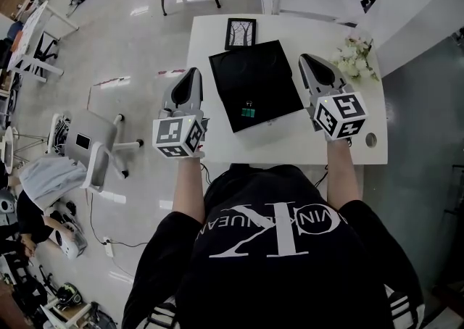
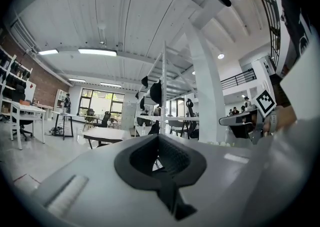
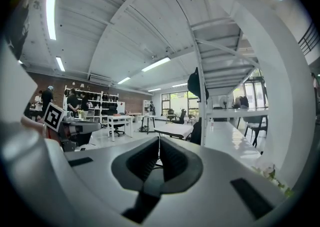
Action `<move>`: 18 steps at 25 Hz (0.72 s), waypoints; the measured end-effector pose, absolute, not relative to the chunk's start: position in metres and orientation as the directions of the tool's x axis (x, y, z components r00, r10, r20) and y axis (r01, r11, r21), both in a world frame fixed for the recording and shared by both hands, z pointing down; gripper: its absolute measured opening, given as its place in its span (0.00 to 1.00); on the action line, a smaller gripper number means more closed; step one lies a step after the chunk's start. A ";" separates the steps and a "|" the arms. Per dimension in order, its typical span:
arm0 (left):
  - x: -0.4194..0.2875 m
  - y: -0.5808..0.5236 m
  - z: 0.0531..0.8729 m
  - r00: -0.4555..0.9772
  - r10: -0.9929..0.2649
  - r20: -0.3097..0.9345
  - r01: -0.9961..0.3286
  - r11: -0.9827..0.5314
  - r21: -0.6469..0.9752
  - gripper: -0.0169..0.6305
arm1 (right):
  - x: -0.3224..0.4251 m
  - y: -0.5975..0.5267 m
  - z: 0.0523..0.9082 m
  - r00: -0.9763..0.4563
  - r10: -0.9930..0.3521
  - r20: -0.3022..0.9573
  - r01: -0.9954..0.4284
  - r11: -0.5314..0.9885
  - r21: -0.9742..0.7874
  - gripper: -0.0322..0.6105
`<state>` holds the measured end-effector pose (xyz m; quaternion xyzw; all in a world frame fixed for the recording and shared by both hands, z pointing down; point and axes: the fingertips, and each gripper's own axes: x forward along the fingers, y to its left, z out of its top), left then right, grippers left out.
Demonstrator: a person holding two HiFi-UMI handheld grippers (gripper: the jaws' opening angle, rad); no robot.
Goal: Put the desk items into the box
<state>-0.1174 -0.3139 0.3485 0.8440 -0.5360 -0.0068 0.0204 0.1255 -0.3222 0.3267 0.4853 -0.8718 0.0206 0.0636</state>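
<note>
We stand at a white rectangular desk [image 1: 210, 34] in an open office with a pale glossy floor. A flat black square box [image 1: 255, 77] lies mid-desk, with a small green binder clip [image 1: 249, 111] at its near edge. The left gripper [image 1: 193, 74] and right gripper [image 1: 307, 61] flank the box, both with jaws pressed together on nothing.

The right tool [image 3: 159, 145], jaws pressed together, faces a long white desk [image 3: 231, 138].

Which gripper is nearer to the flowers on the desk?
Right. The right gripper is just left of the flowers. The left gripper is beyond the black box, at the left edge of the desk.
</note>
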 end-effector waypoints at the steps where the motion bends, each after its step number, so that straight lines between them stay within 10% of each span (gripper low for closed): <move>1: -0.117 -0.314 0.349 0.426 -0.905 0.012 -0.904 -0.425 0.042 0.04 | 0.126 -0.322 0.327 -0.520 -0.844 0.130 -0.849 0.528 0.026 0.08; 18: -0.124 -0.313 0.359 0.423 -0.906 0.038 -0.906 -0.421 0.051 0.04 | 0.113 -0.323 0.335 -0.545 -0.825 0.149 -0.832 0.554 0.024 0.07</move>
